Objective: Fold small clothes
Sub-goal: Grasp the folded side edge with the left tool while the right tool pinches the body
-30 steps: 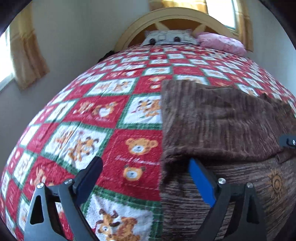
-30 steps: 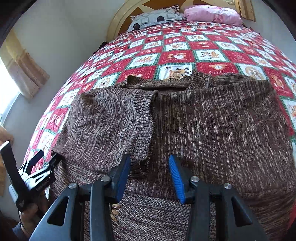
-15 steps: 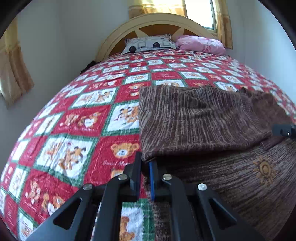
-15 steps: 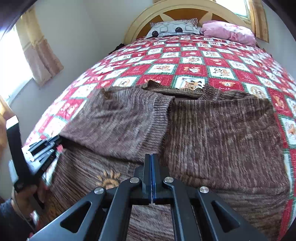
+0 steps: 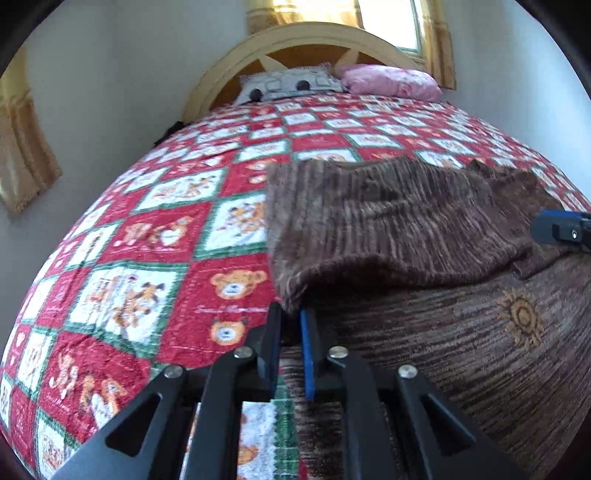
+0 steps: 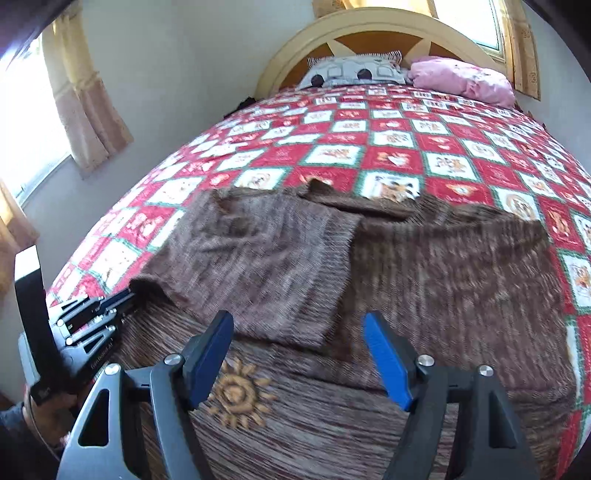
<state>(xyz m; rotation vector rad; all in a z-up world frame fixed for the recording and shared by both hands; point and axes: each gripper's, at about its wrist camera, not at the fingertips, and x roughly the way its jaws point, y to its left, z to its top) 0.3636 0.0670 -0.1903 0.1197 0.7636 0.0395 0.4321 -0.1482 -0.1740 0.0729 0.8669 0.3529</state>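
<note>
- a brown knitted sweater [image 6: 424, 280] is lying spread flat on the near part of the bed, its neckline pointing toward the headboard and its hem toward the cameras.
- one side panel with its sleeve [image 6: 258, 266] is lying folded inward over the body, its ribbed edge running down near the garment's middle line.
- an orange sun motif [image 6: 236, 397] is showing on the lower body of the knit, just below the folded panel; in the left wrist view the same motif [image 5: 521, 319] is sitting to the right.
- the left claw [image 5: 290, 332] is sitting at the near corner of the folded panel; its jaws are narrow and opening, and the corner of the knit is hanging at the tips, between them; whether the pads are pressing on it i cannot tell.
- the right claw [image 6: 295, 358] is hovering over the lower middle of the sweater, its blue pads wide apart and opening, with only flat knit lying beneath the gap and nothing gripped.
- in the right wrist view the left claw is showing at the left edge, held by a hand [image 6: 44, 417] with a dark sleeve.
- the sweater is resting on a red, white and green checked bedspread [image 5: 155, 258] printed with bears and other animals.
- a grey patterned pillow [image 6: 354, 72] and a pink pillow [image 6: 461, 79] are lying against the arched wooden headboard [image 6: 376, 29].
- yellow curtains [image 6: 85, 103] are hanging at the windows beside the pale walls.
</note>
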